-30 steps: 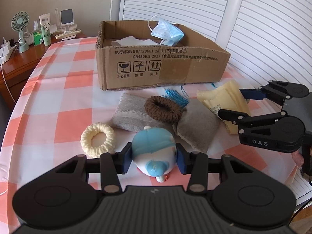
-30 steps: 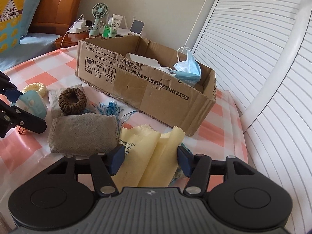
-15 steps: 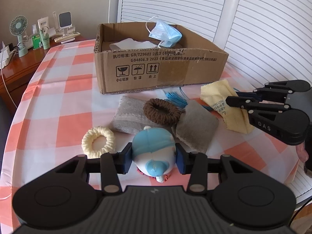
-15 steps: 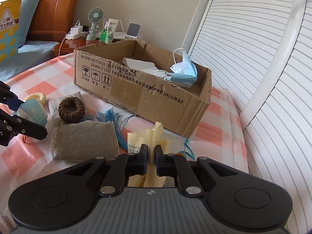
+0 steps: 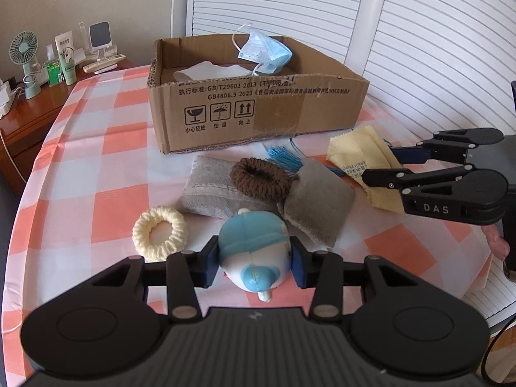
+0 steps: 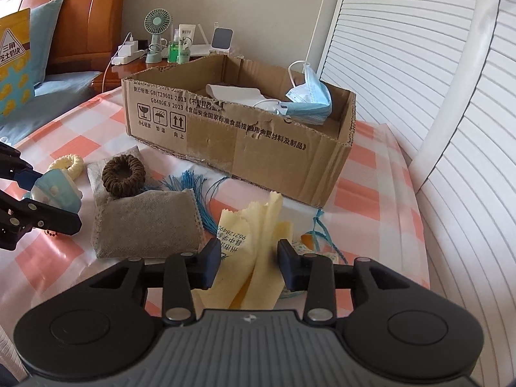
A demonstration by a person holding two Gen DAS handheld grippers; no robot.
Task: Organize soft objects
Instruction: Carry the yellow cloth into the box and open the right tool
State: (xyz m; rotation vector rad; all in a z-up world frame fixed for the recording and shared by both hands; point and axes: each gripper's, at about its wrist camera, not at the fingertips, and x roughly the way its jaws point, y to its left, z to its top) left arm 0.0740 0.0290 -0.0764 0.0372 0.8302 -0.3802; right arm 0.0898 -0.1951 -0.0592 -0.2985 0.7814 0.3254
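My left gripper (image 5: 254, 259) is shut on a blue and white plush toy (image 5: 253, 254), held just above the checked tablecloth. My right gripper (image 6: 250, 262) is open around a crumpled yellow cloth (image 6: 254, 245) that lies on the table; it also shows in the left wrist view (image 5: 364, 161). Between them lie a brown scrunchie (image 5: 259, 177), a cream scrunchie (image 5: 159, 232), two grey pouches (image 5: 317, 206) and a blue tassel (image 5: 285, 158). A cardboard box (image 5: 258, 113) behind them holds a blue face mask (image 5: 264, 53) and white cloth.
A wooden side table (image 5: 29, 109) at the left carries a small fan (image 5: 24, 61), bottles and a charger. White louvred shutters (image 5: 435, 48) stand behind and to the right. The table edge drops off at the right (image 6: 416, 225).
My right gripper closed on the yellow cloth half a second ago and has now opened again, leaving the cloth bunched upright. My left gripper keeps its hold on the plush toy.
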